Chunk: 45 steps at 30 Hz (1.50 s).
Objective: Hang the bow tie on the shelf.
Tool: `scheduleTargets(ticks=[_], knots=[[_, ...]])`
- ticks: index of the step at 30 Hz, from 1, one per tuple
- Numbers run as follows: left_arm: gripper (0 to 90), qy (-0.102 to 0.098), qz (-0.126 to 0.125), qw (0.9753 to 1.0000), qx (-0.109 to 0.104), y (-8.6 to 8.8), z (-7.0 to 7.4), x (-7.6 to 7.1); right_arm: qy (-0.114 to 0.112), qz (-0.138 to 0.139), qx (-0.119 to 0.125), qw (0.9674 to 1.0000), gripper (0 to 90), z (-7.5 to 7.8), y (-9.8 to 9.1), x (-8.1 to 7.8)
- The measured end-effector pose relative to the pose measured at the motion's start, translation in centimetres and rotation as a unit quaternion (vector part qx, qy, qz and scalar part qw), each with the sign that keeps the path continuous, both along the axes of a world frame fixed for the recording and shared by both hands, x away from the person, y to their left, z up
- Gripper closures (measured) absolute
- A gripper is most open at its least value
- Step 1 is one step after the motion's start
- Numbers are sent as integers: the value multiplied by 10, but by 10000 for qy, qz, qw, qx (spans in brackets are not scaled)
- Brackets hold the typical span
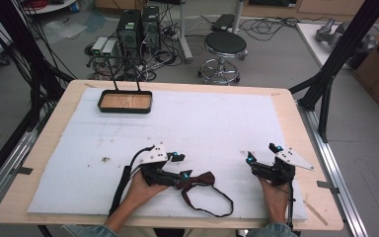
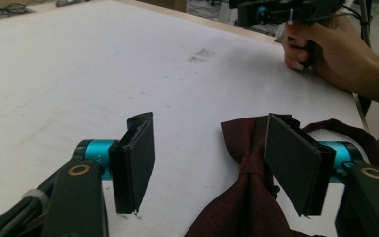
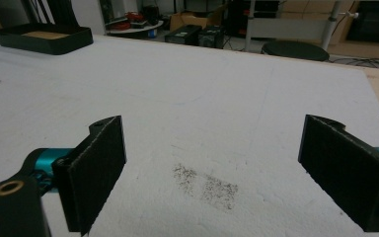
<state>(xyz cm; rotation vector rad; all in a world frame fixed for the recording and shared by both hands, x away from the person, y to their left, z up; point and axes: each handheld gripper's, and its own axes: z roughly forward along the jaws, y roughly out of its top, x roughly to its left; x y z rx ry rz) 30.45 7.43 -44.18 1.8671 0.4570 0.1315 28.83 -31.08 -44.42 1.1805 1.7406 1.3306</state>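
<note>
A dark maroon fabric bow tie with a long neck strap (image 1: 200,180) lies near the front edge of the white foam sheet (image 1: 202,123) that covers the light wooden tabletop (image 1: 44,143). Its strap curls out toward the person in a loose loop. The left gripper (image 1: 180,165) hovers at the bow's left end with its jaws spread apart, gripping nothing. In the left gripper view, the bow tie (image 2: 249,192) sits between the two black pads, close against the right-hand one, while the left pad stands clear of it over bare foam (whether the right pad actually touches the cloth is hard to tell).

The right gripper (image 1: 260,153) rests well apart from the bow tie, over on the right side of the foam, held by the person's right hand (image 1: 275,192). Its jaws are wide apart and hold nothing; in the right gripper view they frame a patch of grey speckled smudge (image 3: 207,185) on the foam. The left gripper view catches that right hand (image 2: 333,52) farther off, wrapped around its handle.

At the far left of the foam sits a shallow black rectangular tray with a wooden floor (image 1: 125,101) and two thin upright rods at its back. Beyond the tabletop, a round black stool (image 1: 225,47) and two dark computer towers (image 1: 138,27) stand on the grey floor among cables.
</note>
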Motion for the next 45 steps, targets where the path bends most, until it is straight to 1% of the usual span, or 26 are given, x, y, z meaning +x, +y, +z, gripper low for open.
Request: scheduleTargets(ticks=[2,3,4,5,7,8,9,11,13,14,15,17,20,21,22,24,31,40,41,42,45], knots=[[380,46,-44,10000,54,-3,-2,0,5,-5,3,10000,100,0,0,0],[383,68,-106,9999,89,-5,-3,0,0,-3,0,10000,100,0,0,0],[393,52,-144,9998,140,-6,-3,0,-6,-3,-5,10000,99,0,0,0],[405,34,-156,9998,148,-8,-3,-1,-3,-3,-5,10000,100,0,0,0],[411,106,-207,9997,101,-9,-3,-1,-5,-1,-4,10000,100,0,0,0],[417,99,-250,9995,191,-12,-3,-1,10,-10,8,10000,99,0,0,0],[434,99,-250,9995,191,-12,-3,-1,10,-10,8,10000,99,0,0,0],[437,97,-330,9989,319,-15,-3,-1,10,-11,7,10000,100,0,0,0],[437,145,-344,9986,380,-17,-3,-1,7,-11,6,10000,100,0,0,0],[452,165,-374,9984,391,-18,-3,-1,8,-11,12,10000,100,0,0,0],[462,133,-386,9982,442,-18,-3,-1,9,-12,9,10000,100,0,0,0],[484,141,-422,9979,463,-19,-3,-1,0,-11,2,10000,100,0,0,0],[492,143,-490,9971,564,-20,-3,-1,7,-13,14,10000,100,0,0,0],[506,158,-498,9970,567,-21,-4,-2,8,-17,14,10000,100,0,0,0],[506,160,-530,9964,635,-22,-4,-2,-1,-17,9,10000,100,0,0,0],[508,159,-522,9963,669,-23,-4,-2,2,-17,8,10000,100,0,0,0],[548,155,-626,9940,887,-27,-5,-3,1,-19,9,10000,100,0,0,0],[619,150,-694,9930,947,-28,-6,-3,-2,-20,5,10000,100,0,0,0],[619,170,-720,9927,950,-28,-6,-3,-2,-20,5,10000,100,0,0,0],[647,179,-767,9922,971,-28,-6,-3,3,-21,4,10000,100,0,0,0],[669,181,-806,9916,991,-29,-6,-3,-2,-19,1,10000,99,0,0,0]])
